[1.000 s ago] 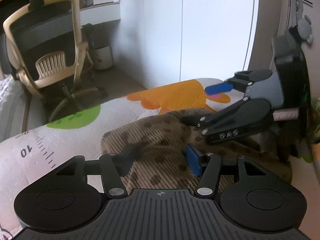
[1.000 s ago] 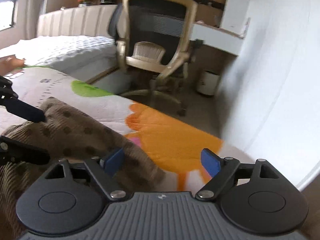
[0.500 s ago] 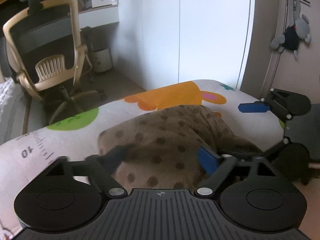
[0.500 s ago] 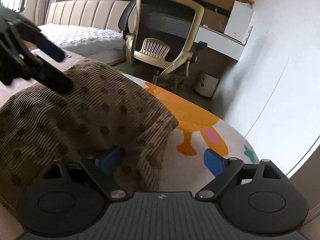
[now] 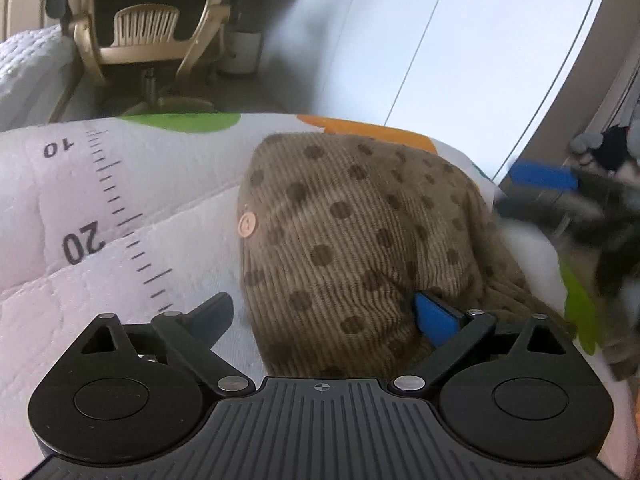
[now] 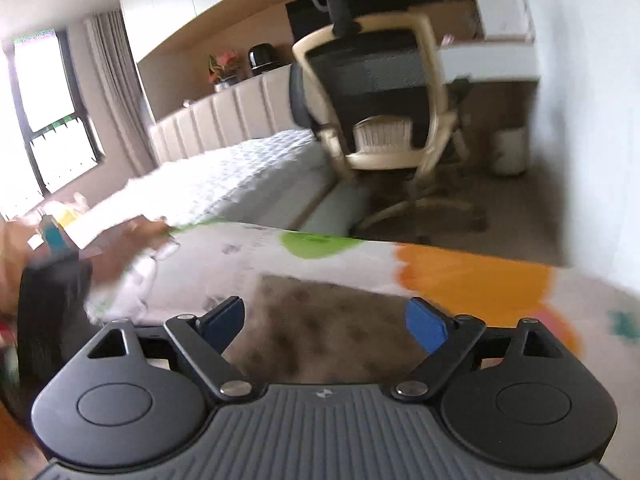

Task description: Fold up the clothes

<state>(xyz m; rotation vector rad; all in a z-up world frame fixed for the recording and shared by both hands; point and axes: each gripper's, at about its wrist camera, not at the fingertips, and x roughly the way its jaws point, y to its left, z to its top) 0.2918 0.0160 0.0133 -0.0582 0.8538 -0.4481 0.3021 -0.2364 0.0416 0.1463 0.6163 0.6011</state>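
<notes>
1. Two fingers of your left gripper point(image 5: 324, 316) stand wide, holding nothing; the loose brown dotted garment point(image 5: 360, 240), bunched on the printed mat point(image 5: 80, 200), could snag on them.
2. Your right gripper point(image 6: 324, 320) hovers wide and empty above it; blurred motion risks a missed grab.

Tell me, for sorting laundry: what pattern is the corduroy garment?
Brown corduroy garment with darker polka dots; left wrist view.
</notes>
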